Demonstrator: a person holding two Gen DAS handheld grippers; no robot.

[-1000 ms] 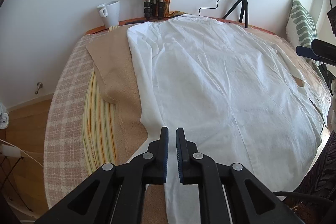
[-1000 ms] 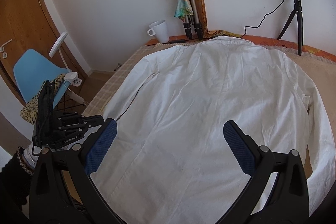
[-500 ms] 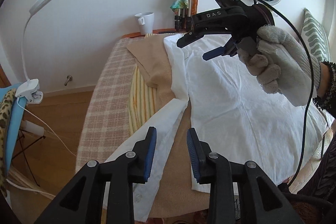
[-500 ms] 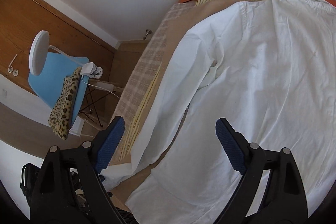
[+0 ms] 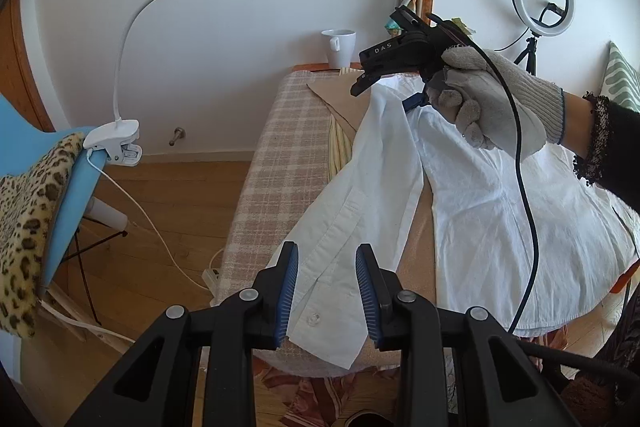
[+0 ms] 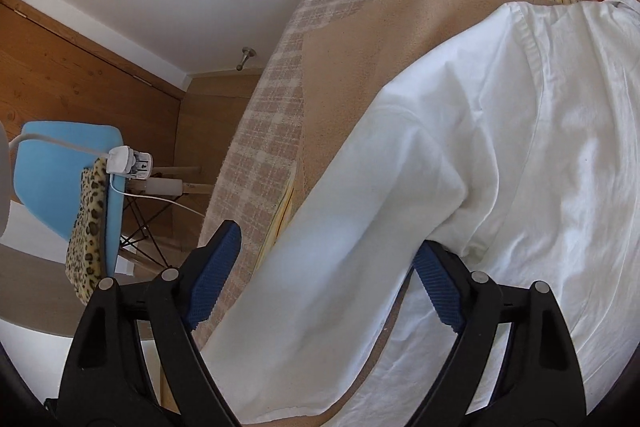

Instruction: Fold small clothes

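Observation:
A white shirt (image 5: 500, 211) lies spread on the padded table, its left sleeve (image 5: 372, 187) stretched down toward me. My left gripper (image 5: 326, 255) is partly open just over the sleeve's buttoned cuff (image 5: 328, 307), and its blue pads do not press the cloth. In the left wrist view a gloved hand holds my right gripper (image 5: 382, 97) at the shirt's shoulder. Seen from the right wrist, the right gripper (image 6: 326, 239) stands wide open and straddles the upper sleeve (image 6: 340, 267) beside the armpit, with the shirt's body (image 6: 540, 147) to its right.
A checked blanket (image 5: 272, 167) and a beige towel (image 6: 340, 59) cover the table. A white mug (image 5: 340, 47) and a ring light (image 5: 542, 3) stand at the far edge. A blue chair (image 5: 68, 195) with a leopard cloth (image 5: 20, 227) and a clip lamp (image 5: 116, 143) stand on the left.
My left gripper opened and swung left to the sleeve's cuff. My right gripper came down from over the shirt's back to the left shoulder and upper sleeve.

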